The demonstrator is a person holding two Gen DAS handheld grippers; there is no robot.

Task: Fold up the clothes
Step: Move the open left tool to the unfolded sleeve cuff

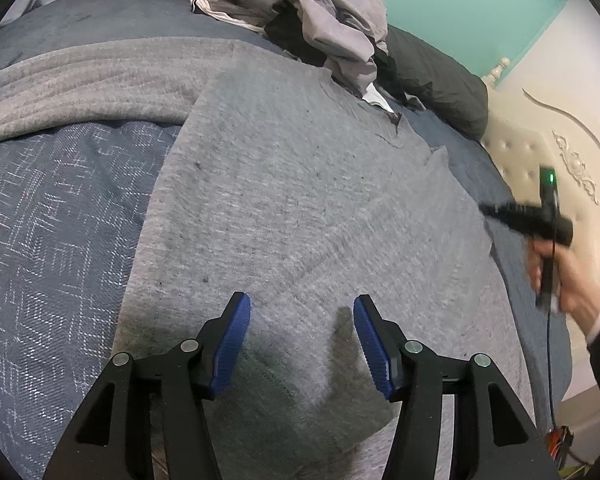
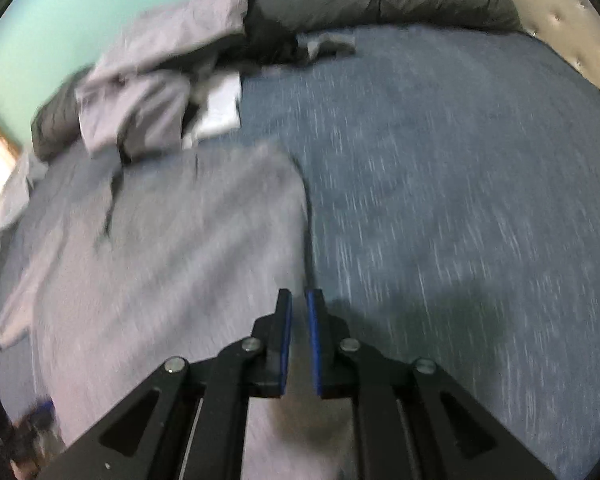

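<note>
Grey garment lies flat beneath open left claw

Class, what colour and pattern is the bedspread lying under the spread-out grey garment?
Dark blue bedspread flecked with short white lines; sharpest in the left wrist view.

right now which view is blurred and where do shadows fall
Left wrist view: sharp, except the smeared right gripper; left gripper casts shadow on the grey garment. Right wrist view: motion-streaked throughout, with shadow on the blue bedspread.
</note>
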